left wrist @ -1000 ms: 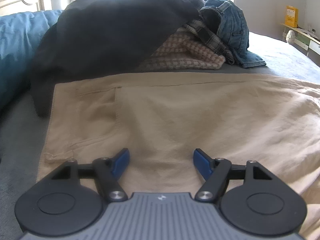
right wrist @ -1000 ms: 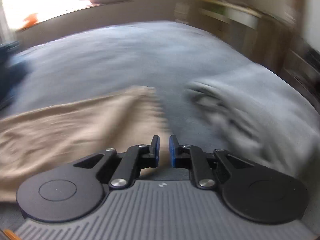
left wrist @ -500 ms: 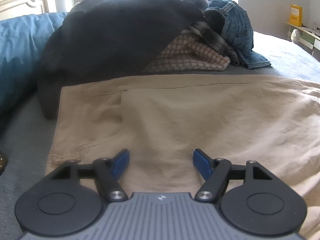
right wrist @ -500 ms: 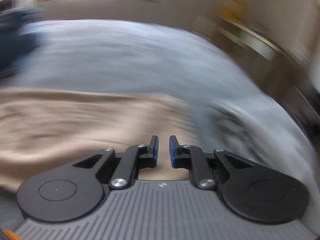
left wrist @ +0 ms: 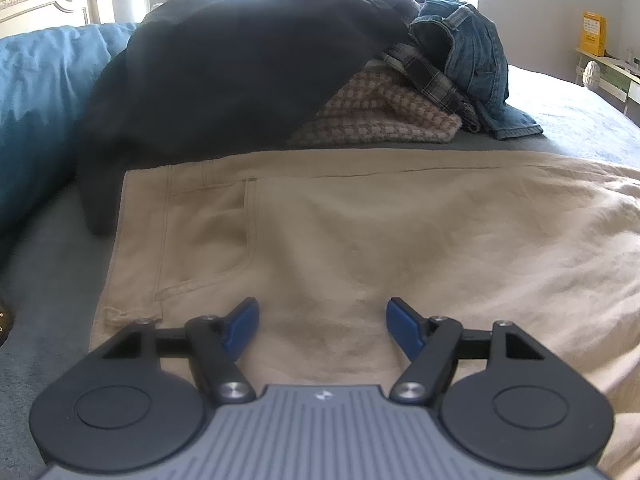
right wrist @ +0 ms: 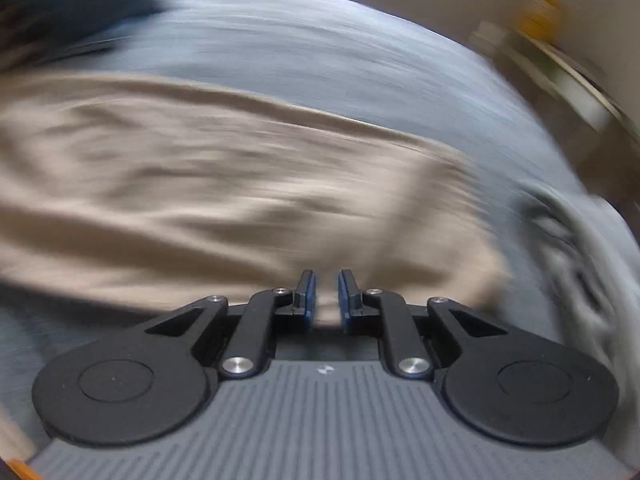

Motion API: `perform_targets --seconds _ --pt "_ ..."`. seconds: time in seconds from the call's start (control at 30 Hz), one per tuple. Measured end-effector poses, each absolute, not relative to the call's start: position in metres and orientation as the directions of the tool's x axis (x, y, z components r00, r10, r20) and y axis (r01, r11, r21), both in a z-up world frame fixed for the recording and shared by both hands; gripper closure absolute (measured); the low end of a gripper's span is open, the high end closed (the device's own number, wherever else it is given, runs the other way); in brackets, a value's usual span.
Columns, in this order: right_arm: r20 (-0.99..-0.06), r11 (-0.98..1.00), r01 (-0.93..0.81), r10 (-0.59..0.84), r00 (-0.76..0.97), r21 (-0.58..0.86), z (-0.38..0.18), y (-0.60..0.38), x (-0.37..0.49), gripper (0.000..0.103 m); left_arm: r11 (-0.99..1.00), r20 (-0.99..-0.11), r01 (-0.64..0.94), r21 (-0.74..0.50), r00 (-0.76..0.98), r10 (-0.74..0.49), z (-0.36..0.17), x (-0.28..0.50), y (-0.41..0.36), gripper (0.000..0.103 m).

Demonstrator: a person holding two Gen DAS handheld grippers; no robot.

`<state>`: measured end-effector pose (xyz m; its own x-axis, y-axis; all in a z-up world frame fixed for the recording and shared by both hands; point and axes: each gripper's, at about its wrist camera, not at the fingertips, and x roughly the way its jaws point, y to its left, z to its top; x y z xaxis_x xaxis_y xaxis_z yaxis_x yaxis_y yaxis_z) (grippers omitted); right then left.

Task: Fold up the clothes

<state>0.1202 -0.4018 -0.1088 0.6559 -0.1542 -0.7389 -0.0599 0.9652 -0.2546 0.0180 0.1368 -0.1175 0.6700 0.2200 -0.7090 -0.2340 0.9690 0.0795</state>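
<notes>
Beige trousers lie spread flat on the grey bed, waistband and back pocket at the left. My left gripper is open and empty, low over the trousers near the pocket. In the right wrist view the picture is motion-blurred. The same beige trousers stretch across it. My right gripper is nearly closed, and a fold of the beige cloth sits between its blue pads.
A pile of unfolded clothes sits behind the trousers: a dark garment, a houndstooth piece, a plaid shirt and blue jeans. A blue duvet lies at the left. A grey crumpled cloth lies at the right.
The right gripper has swung left over the trousers, staying shut on the beige cloth. The left gripper has shifted slightly left and stays open.
</notes>
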Motion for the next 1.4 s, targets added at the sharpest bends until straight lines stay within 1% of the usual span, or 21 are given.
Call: perform_targets --seconds 0.07,0.17,0.23,0.3,0.33,0.47,0.53,0.6,0.73,0.77,0.87,0.9,0.93,1.0,1.13,1.17,1.23,1.3,1.33,1.37,1.4 --pt "-0.709 0.979 -0.06 -0.097 0.698 -0.194 -0.094 -0.401 0.112 0.092 0.969 -0.708 -0.233 0.08 0.671 0.22 -0.118 0.018 0.137 0.031" --pt "-0.674 0.949 -0.291 0.138 0.726 -0.119 -0.083 -0.366 0.097 0.094 0.968 -0.708 -0.237 0.079 0.671 0.222 -0.119 0.019 0.137 0.031" --pt "-0.715 0.905 -0.397 0.177 0.677 -0.152 -0.098 -0.352 0.104 0.094 0.967 -0.708 -0.243 0.078 0.67 0.225 -0.119 0.019 0.137 0.031" --pt "-0.746 0.916 -0.342 0.076 0.661 -0.209 -0.119 -0.373 0.125 0.093 0.967 -0.707 -0.242 0.079 0.67 0.225 -0.119 0.019 0.137 0.031" --pt "-0.742 0.938 -0.273 0.025 0.67 -0.215 -0.124 -0.392 0.135 0.093 0.967 -0.707 -0.241 0.08 0.67 0.225 -0.119 0.019 0.137 0.031" --pt "-0.694 0.98 0.11 -0.194 0.694 -0.164 -0.119 -0.481 0.154 0.094 0.967 -0.708 -0.241 0.082 0.669 0.227 -0.12 0.019 0.136 0.031" --pt "-0.686 0.972 0.192 -0.233 0.689 -0.137 -0.116 -0.509 0.151 0.092 0.966 -0.708 -0.243 0.086 0.667 0.23 -0.12 0.019 0.135 0.031" --pt "-0.67 0.982 0.164 -0.185 0.719 -0.096 -0.109 -0.507 0.144 0.092 0.966 -0.708 -0.241 0.091 0.666 0.233 -0.12 0.02 0.135 0.031" --pt "-0.676 1.0 -0.016 0.012 0.737 0.001 -0.115 -0.484 0.138 0.094 0.965 -0.709 -0.24 0.102 0.664 0.24 -0.121 0.022 0.135 0.031" --pt "-0.683 1.0 0.009 -0.014 0.73 -0.011 -0.119 -0.487 0.145 0.094 0.965 -0.709 -0.24 0.105 0.663 0.242 -0.121 0.022 0.134 0.031" --pt "-0.673 0.978 0.194 -0.193 0.714 -0.074 -0.125 -0.507 0.164 0.096 0.965 -0.711 -0.24 0.11 0.66 0.245 -0.12 0.023 0.134 0.031" --pt "-0.66 0.962 0.261 -0.249 0.709 -0.082 -0.12 -0.514 0.166 0.091 0.965 -0.711 -0.239 0.111 0.659 0.246 -0.119 0.024 0.134 0.031" --pt "-0.643 0.945 0.315 -0.294 0.707 -0.087 -0.114 -0.519 0.168 0.092 0.964 -0.711 -0.239 0.113 0.658 0.247 -0.119 0.024 0.133 0.031" --pt "-0.617 0.959 0.277 -0.255 0.744 -0.062 -0.104 -0.513 0.17 0.092 0.964 -0.712 -0.238 0.117 0.657 0.249 -0.119 0.025 0.133 0.031" --pt "-0.649 1.0 -0.004 0.015 0.761 0.019 -0.111 -0.472 0.196 0.094 0.963 -0.714 -0.238 0.124 0.653 0.253 -0.12 0.027 0.132 0.03" --pt "-0.671 1.0 -0.007 0.012 0.741 0.01 -0.118 -0.47 0.206 0.094 0.963 -0.715 -0.238 0.124 0.652 0.253 -0.12 0.027 0.133 0.03" --pt "-0.7 0.993 0.108 -0.106 0.706 -0.042 -0.13 -0.486 0.224 0.094 0.964 -0.715 -0.238 0.121 0.653 0.251 -0.121 0.028 0.133 0.03" --pt "-0.672 0.969 0.246 -0.194 0.715 -0.017 -0.125 -0.506 0.232 0.096 0.965 -0.715 -0.237 0.116 0.655 0.247 -0.121 0.03 0.135 0.03" --pt "-0.659 0.959 0.282 -0.217 0.72 -0.008 -0.119 -0.51 0.234 0.09 0.965 -0.714 -0.237 0.113 0.656 0.244 -0.122 0.03 0.135 0.03" --pt "-0.646 0.948 0.317 -0.24 0.725 0.002 -0.113 -0.514 0.235 0.09 0.966 -0.713 -0.235 0.111 0.658 0.242 -0.122 0.031 0.136 0.03" --pt "-0.632 0.95 0.308 -0.212 0.745 0.044 -0.109 -0.513 0.235 0.09 0.966 -0.712 -0.234 0.109 0.659 0.24 -0.122 0.031 0.136 0.03"
